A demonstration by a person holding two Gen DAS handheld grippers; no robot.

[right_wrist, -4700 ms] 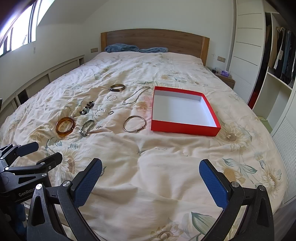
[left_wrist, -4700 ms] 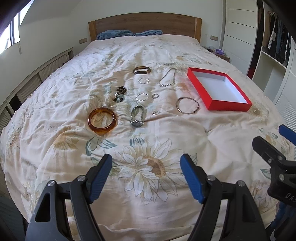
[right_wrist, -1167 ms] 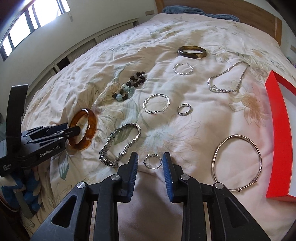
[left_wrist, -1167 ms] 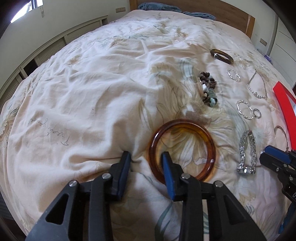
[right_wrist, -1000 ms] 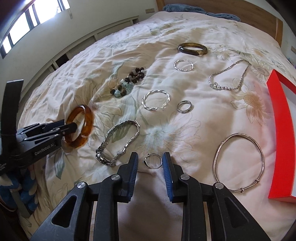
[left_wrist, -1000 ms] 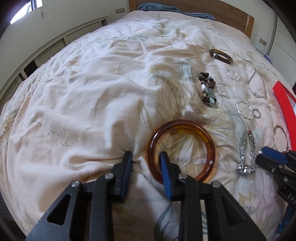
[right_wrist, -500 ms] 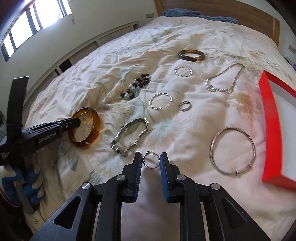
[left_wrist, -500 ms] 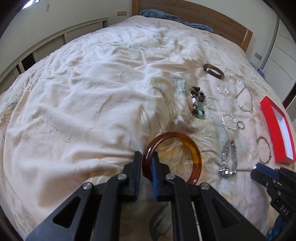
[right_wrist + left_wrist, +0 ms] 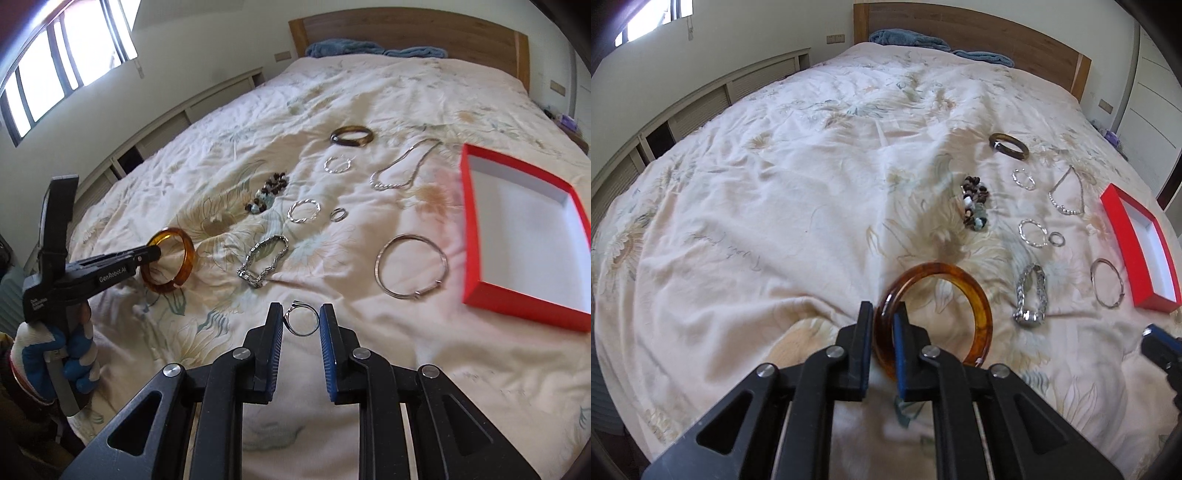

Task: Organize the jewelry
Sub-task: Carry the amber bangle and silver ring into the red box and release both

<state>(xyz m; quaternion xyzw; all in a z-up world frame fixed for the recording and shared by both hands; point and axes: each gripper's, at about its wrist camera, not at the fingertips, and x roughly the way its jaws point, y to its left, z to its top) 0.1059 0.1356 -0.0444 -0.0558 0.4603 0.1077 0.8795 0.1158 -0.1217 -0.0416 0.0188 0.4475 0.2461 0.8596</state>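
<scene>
1. Nearest in the left wrist view, the left gripper [image 9: 882, 334] is clamped almost fully together on the near rim of the amber bangle [image 9: 979, 314], which tilts up off the floral bedspread [image 9: 757, 221].
2. In the right wrist view, the right gripper [image 9: 301, 321] is narrowed onto a small silver ring [image 9: 303, 320], both blue pads touching its sides; the ring is held clear of the bedspread.
3. A gloved hand [image 9: 55, 354] holds the left gripper's handle at 8 o'clock in that view.
4. Just beyond the ring, at 11 o'clock from it, lies a silver link bracelet [image 9: 263, 261]; at 1 o'clock lies a large thin silver hoop [image 9: 410, 266].
5. Farther back sit a twisted silver bangle [image 9: 303, 211] and, just beside it at 3 o'clock, a small band ring [image 9: 338, 214].
6. A cluster of dark and pale beads [image 9: 266, 196] lies at 10 o'clock from the twisted bangle.
7. The red box [image 9: 476, 236], open with a white inside, lies at 2 o'clock from the right gripper, well apart from the jewelry rows.
8. Beyond are a second twisted silver bangle [image 9: 337, 164], a silver chain necklace [image 9: 402, 166] and a dark bangle [image 9: 351, 136].
9. Farthest, at 12 o'clock, blue pillows [image 9: 343, 48] rest against the wooden headboard [image 9: 406, 29].
</scene>
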